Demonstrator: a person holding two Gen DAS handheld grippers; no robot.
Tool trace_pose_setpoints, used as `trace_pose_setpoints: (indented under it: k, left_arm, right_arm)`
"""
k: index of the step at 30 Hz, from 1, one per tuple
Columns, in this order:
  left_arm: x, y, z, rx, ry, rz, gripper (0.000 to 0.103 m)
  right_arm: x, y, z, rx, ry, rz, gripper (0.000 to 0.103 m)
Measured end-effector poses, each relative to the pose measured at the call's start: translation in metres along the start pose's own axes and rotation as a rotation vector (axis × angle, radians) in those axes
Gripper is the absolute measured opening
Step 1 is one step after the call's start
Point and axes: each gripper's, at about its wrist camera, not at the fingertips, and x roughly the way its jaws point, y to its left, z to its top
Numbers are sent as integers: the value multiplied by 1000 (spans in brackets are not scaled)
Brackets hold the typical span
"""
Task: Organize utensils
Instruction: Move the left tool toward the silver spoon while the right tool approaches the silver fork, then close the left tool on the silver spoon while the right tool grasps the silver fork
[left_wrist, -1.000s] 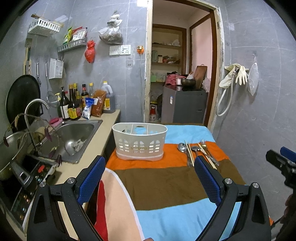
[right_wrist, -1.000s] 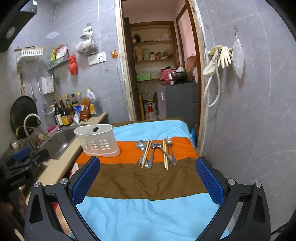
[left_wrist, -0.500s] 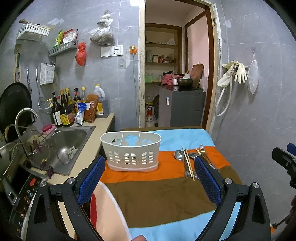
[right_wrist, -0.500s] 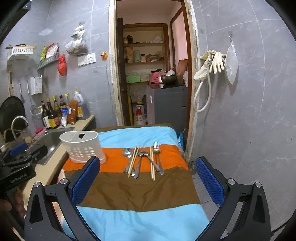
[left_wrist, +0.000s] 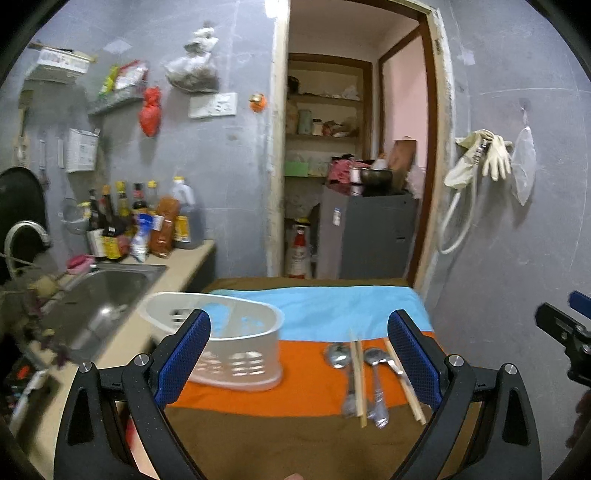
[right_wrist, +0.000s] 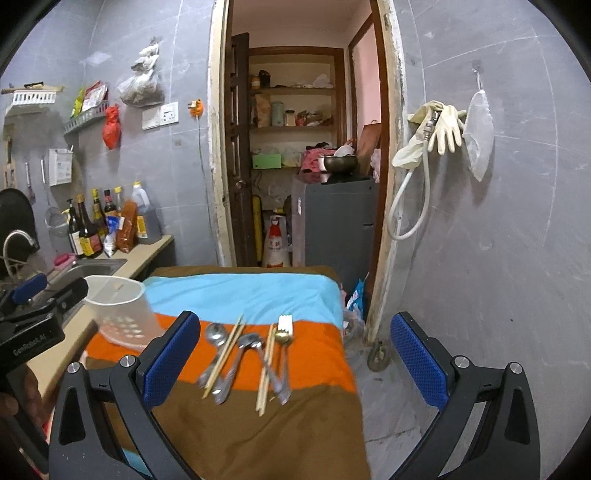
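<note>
- Sink (left_wrist: 99, 295): at about nine o'clock in the left wrist view, sunk into the counter beside the table; bottles (left_wrist: 122, 221) stand behind it.
- Left gripper (left_wrist: 299, 347): its two blue-padded fingers are spread wide with nothing between them, and it hovers over the brown stripe of the striped cloth (left_wrist: 295, 435).
- White basket (left_wrist: 218, 350): a perforated plastic caddy standing on the orange stripe at about ten o'clock from the left gripper. It looks light and stiff, so it would likely slide on the cloth if nudged; no utensils are visible in it.
- Spoons (right_wrist: 216, 336): at least two lie on the orange stripe at twelve o'clock from the right gripper, bowls away from the cameras. Smooth, thin metal lying flat is probably slippery; the mid-handle seems the safest place to pinch.
- Chopsticks (right_wrist: 225, 350): two pale pairs lie among the spoons, one crossing a handle. They are light, stiff and slim, and apt to roll, so I would take a pair together near the middle.
- Fork (right_wrist: 285, 325): rightmost, tines pointing away, just beside the second pair of chopsticks.
- Right gripper (right_wrist: 291, 354): fingers wide apart and empty, hovering near the utensil row, not touching it.
</note>
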Motion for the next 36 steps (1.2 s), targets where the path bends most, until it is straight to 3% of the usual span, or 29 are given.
trace_pose_setpoints:
  k: [4,8,16,24,29,31,36]
  left_arm:
    - [37,-15,-7,6,66,-11,94]
    - [70,-28,-21,36,110,26,94]
    - [142,-28,-46,-22,216,18,94]
    - [198,-23,-61,-16,279,-29,92]
    - [216,-16,-67,-30,325,-57,69]
    - [223,-13,-70,-44,353,-65,56]
    - [241,0,-76,-99,433,-70,45]
  right_arm:
    - [32,-21,2,-8,-2,15,103]
    - [67,-42,-5,-10,5,54,103]
    - [147,-65,-30,-1,111,178,102]
    - [232,-72,-53,-10,273,352,54]
    - [275,-68,-58,-21,342,482,41]
    - [287,-64,-58,-37,358,520,37]
    - [315,-60,-57,-67,403,573,26]
